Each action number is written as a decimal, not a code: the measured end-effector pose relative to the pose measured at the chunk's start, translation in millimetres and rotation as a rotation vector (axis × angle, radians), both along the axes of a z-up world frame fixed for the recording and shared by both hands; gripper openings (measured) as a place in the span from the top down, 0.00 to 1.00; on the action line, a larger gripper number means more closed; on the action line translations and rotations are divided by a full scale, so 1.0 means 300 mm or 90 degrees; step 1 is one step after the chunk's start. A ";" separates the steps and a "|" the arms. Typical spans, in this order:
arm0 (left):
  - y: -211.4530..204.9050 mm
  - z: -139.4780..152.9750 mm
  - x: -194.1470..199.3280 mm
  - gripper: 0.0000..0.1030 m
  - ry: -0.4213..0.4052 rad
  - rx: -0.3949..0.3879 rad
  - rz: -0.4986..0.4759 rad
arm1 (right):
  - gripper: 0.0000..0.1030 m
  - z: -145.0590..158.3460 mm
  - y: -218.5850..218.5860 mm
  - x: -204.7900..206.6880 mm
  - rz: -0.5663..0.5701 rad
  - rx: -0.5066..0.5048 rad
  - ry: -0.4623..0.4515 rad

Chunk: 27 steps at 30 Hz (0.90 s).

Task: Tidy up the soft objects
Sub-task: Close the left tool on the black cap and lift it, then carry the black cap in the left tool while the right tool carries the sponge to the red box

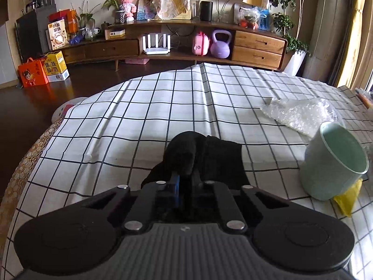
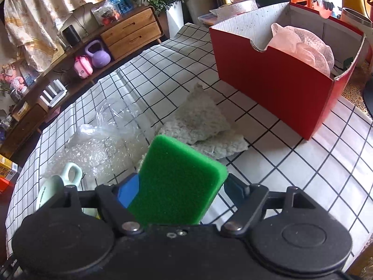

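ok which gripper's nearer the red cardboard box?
Right. The right gripper, clamping a green sponge, faces the red cardboard box ahead. The left gripper, holding black cloth, shows no box.

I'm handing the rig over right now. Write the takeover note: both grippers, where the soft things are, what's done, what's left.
Left gripper: shut on a black cloth, held over the checked tablecloth.
Right gripper: shut on a green sponge, short of the red box.
Done: a pale mesh bundle already sits in the red box.
Left: box the sponge and black cloth, then the fuzzy cream cloth and bubble wrap lying on the table. The mint mug isn't soft; probably leave it.
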<state>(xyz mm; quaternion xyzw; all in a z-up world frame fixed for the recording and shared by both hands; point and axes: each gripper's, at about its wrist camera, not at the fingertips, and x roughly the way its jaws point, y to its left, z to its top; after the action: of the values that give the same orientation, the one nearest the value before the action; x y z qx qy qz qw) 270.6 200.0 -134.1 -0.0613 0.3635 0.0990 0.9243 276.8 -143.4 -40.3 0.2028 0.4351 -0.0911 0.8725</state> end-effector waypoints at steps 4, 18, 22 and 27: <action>-0.013 0.028 -0.042 0.92 -0.007 -0.012 -0.011 | 0.24 0.032 -0.034 -0.054 0.023 0.013 -0.006; -0.141 0.172 -0.245 0.94 -0.029 -0.036 -0.061 | 0.24 0.174 -0.182 -0.266 0.106 0.037 -0.047; -0.213 0.223 -0.301 0.94 -0.031 -0.029 -0.089 | 0.24 0.212 -0.230 -0.310 0.137 0.037 -0.055; -0.289 0.276 -0.349 0.94 -0.030 -0.051 -0.107 | 0.24 0.249 -0.285 -0.360 0.185 0.044 -0.054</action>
<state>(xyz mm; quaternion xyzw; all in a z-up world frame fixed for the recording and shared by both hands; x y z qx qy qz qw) 166.0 113.4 -51.2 -0.0695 0.3491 0.0050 0.9345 168.7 -228.8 34.4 0.1712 0.4254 0.0594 0.8867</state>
